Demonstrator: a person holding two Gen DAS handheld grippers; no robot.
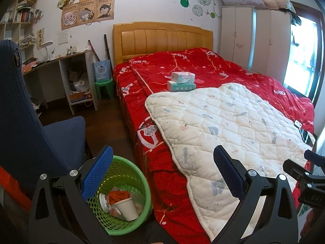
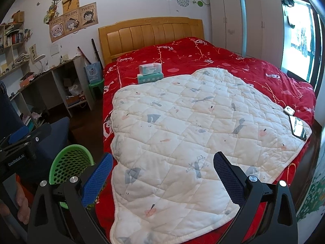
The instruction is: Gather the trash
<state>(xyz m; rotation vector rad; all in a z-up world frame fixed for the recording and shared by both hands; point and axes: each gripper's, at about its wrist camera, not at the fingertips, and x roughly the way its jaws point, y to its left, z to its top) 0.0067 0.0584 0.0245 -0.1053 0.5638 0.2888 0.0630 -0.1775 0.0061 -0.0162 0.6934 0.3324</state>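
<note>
A green mesh trash bin [image 1: 130, 169] stands on the floor by the bed's near left corner; it holds a white paper cup [image 1: 127, 208], an orange scrap [image 1: 118, 195] and other litter. My left gripper [image 1: 162, 154] hangs open above the bin and the bed edge, nothing between its blue pads. My right gripper [image 2: 162, 159] is open too, over the white quilted pad [image 2: 193, 132] on the red bed, empty. The bin's rim [image 2: 71, 152] shows at the lower left of the right wrist view, beside the left gripper's body [image 2: 22, 144].
Two stacked tissue packs [image 1: 181, 82] lie mid-bed. A phone [image 2: 297, 127] and a small white device [image 2: 289, 110] rest at the pad's right corner. A blue chair [image 1: 30, 122] stands left of the bin. A desk [image 1: 56, 65], green stool [image 1: 104, 88] and wardrobe [image 1: 254, 36] line the walls.
</note>
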